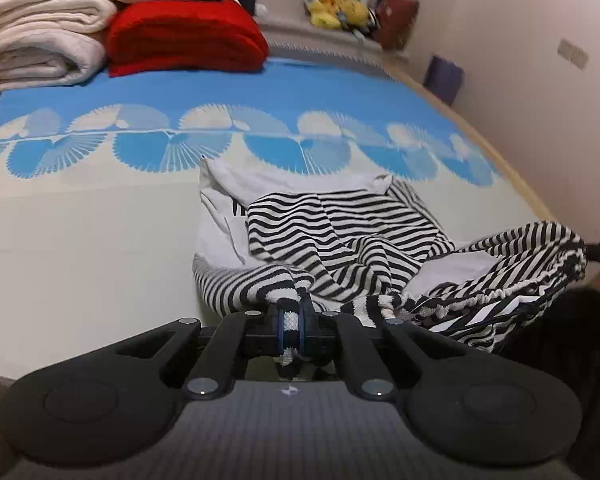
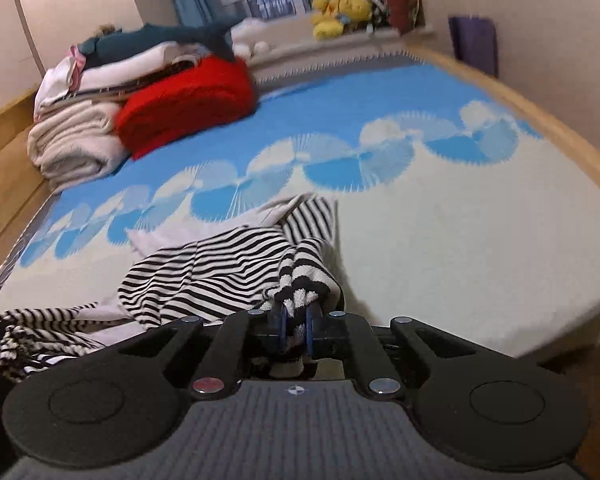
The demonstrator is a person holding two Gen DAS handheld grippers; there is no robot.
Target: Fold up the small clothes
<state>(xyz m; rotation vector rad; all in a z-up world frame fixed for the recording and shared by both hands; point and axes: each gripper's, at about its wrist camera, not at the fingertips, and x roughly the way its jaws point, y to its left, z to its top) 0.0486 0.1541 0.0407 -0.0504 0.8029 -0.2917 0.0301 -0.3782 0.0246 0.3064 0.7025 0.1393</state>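
Note:
A small black-and-white striped garment (image 1: 340, 240) with white panels lies crumpled on the bed near its front edge. It also shows in the right wrist view (image 2: 220, 272). My left gripper (image 1: 291, 320) is shut on a bunched striped edge of the garment. My right gripper (image 2: 295, 320) is shut on another striped edge of it. A stretch of the garment with an elastic hem (image 1: 520, 280) hangs to the right in the left wrist view, running toward the right gripper.
The bed cover (image 1: 100, 220) is white with a blue fan pattern. Folded white blankets (image 1: 40, 40) and a red blanket (image 1: 184, 36) are stacked at the far left. Yellow plush toys (image 2: 340, 12) sit on the window sill. A wall runs along the bed's right side.

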